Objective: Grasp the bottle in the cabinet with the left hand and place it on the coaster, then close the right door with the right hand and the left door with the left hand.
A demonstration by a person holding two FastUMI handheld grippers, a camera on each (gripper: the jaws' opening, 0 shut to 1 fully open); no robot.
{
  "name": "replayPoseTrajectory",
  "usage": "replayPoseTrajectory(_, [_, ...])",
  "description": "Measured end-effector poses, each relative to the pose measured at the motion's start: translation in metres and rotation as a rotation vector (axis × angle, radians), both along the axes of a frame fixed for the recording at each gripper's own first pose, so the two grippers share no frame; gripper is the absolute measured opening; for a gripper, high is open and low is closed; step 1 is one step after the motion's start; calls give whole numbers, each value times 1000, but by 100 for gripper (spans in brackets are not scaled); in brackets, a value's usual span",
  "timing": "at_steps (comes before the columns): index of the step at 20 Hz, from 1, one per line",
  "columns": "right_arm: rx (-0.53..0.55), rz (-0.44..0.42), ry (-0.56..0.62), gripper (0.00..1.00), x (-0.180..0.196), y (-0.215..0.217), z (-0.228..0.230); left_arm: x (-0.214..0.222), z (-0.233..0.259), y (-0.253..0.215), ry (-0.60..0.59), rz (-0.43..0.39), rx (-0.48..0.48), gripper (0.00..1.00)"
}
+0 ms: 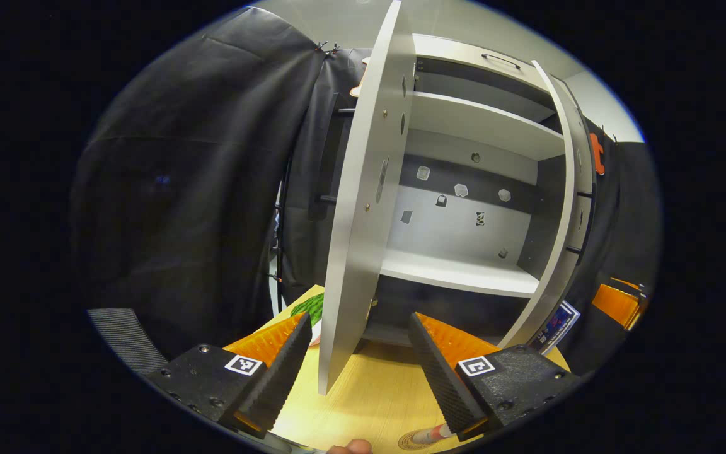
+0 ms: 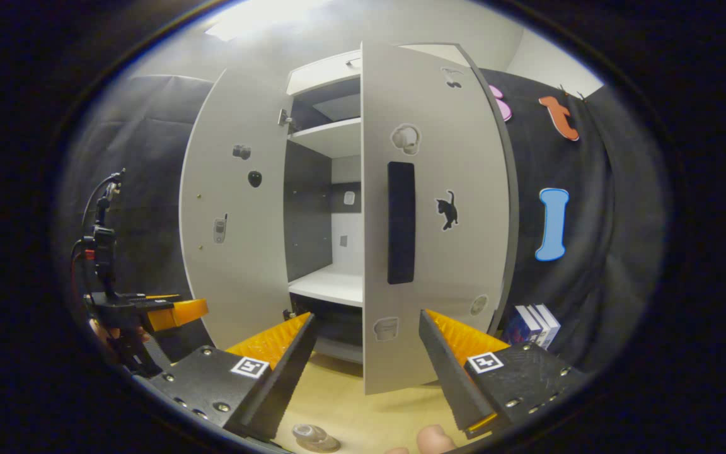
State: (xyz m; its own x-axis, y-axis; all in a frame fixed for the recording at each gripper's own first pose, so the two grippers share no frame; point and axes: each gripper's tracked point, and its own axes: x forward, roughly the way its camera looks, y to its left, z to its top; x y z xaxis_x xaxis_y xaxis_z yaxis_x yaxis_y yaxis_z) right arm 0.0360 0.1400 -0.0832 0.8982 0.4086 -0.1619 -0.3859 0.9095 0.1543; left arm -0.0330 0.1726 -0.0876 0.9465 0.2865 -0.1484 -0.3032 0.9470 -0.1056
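Observation:
The grey cabinet [image 1: 464, 221] stands on the wooden table [image 1: 375, 391]. Its left door [image 1: 353, 208] swings wide and is seen edge-on, straight ahead of my open left gripper [image 1: 360, 321]. At the bottom edge of the left gripper view a round coaster [image 1: 413, 440] lies with a small part of the bottle [image 1: 433, 433] on it. In the right gripper view the right door [image 2: 445, 252], with a black handle [image 2: 401, 221], stands partly closed. Its lower edge is between the fingers of my open right gripper [image 2: 368, 316], apart from both. The left door [image 2: 237, 233] is open, and a clear bottle [image 2: 316, 437] shows low.
Books [image 2: 536, 323] lean beside the cabinet's right side. The left gripper [image 2: 167, 314] and the hand holding it show at the far left of the right gripper view. A green patterned item [image 1: 311, 308] lies on the table behind the left door. Black cloth walls surround the booth.

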Motion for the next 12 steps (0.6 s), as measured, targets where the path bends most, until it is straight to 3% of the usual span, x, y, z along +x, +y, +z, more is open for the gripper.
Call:
replayPoseTrajectory(2, [-2,-25,0,94,2,-4,1,2,-1,1,-1,-5,-11,97])
replayPoseTrajectory(4, [-5,-51,-2,99,4,-9,1,3,-3,2,1,-7,-14,94])
replayPoseTrajectory(6, [-4,-62,-2,99,6,-10,2,4,-2,3,-2,-13,-14,98])
replayPoseTrajectory(12, [-6,-98,9,99,11,-11,-4,9,2,8,-4,-36,-14,94])
